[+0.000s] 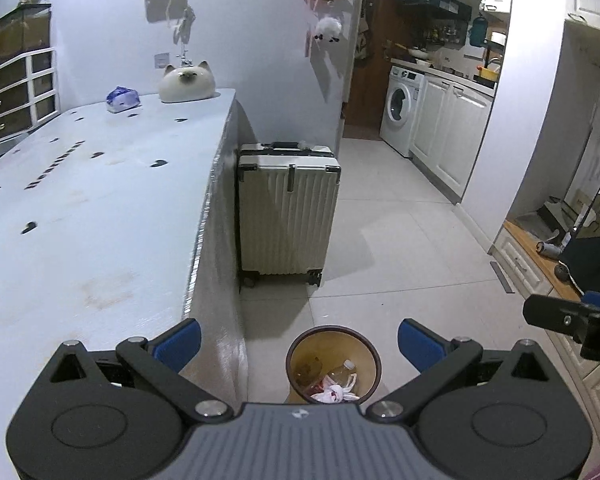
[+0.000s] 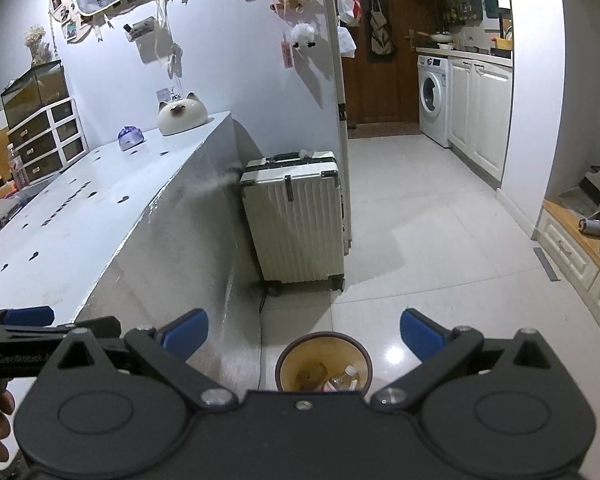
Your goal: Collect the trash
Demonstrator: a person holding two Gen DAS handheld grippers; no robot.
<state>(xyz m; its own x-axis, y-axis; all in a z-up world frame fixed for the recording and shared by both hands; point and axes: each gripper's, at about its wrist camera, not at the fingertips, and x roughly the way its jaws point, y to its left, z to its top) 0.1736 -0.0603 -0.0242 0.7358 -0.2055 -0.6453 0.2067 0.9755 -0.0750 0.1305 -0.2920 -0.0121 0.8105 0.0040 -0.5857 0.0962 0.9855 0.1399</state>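
Observation:
A round brown trash bin (image 1: 300,350) stands on the floor tiles beside the table's end. It holds a clear plastic bottle (image 1: 342,372) and a crumpled white and red bag (image 1: 334,394). My left gripper (image 1: 299,345) is open and empty above the bin. The bin (image 2: 288,354) and the bottle (image 2: 346,378) also show in the right wrist view. My right gripper (image 2: 304,336) is open and empty above it. The left gripper's side shows at that view's left edge (image 2: 24,322).
A light blue table (image 1: 100,200) runs along the left, with a cat-shaped ceramic object (image 1: 186,82) and a blue wrapped thing (image 1: 122,99) at its far end. A cream suitcase (image 1: 286,208) stands past the bin. A washing machine (image 1: 400,108) and kitchen cabinets lie far right.

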